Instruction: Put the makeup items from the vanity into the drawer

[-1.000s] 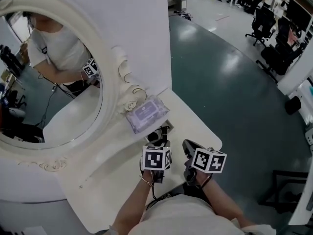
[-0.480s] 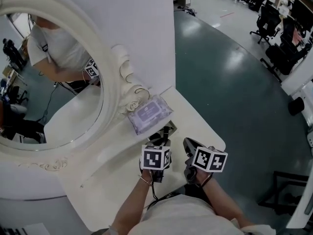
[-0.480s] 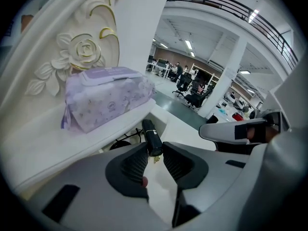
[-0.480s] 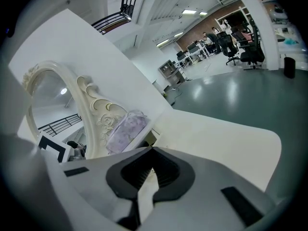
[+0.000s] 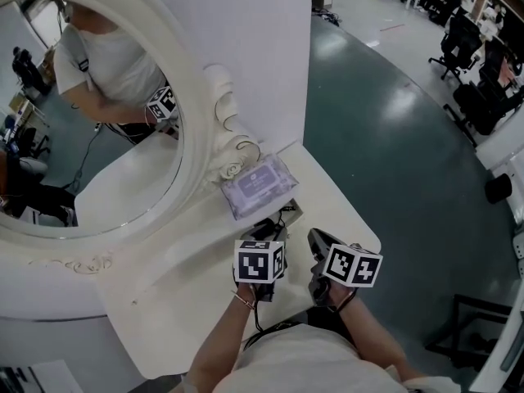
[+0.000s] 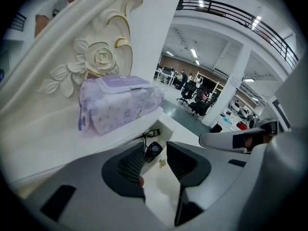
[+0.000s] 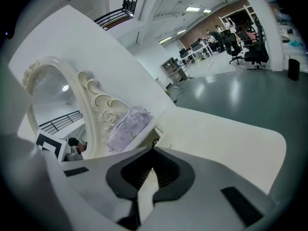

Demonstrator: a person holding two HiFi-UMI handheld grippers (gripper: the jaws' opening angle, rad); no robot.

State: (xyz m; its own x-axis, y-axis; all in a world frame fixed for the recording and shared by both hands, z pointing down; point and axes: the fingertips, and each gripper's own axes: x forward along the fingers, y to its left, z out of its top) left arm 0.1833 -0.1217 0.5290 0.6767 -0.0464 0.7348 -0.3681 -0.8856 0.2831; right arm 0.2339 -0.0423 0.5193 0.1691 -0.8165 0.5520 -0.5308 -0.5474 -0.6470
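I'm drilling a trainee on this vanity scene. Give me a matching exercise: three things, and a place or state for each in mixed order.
1 wipes pack
2 left tool
3 right tool

A jaws together
B beside the mirror frame
C jaws apart, nothing between

Pairs: 1-B, 2-C, 3-A. The left tool's jaws have just been opening.

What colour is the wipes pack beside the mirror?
The wipes pack is pale lilac, clearest in the left gripper view.
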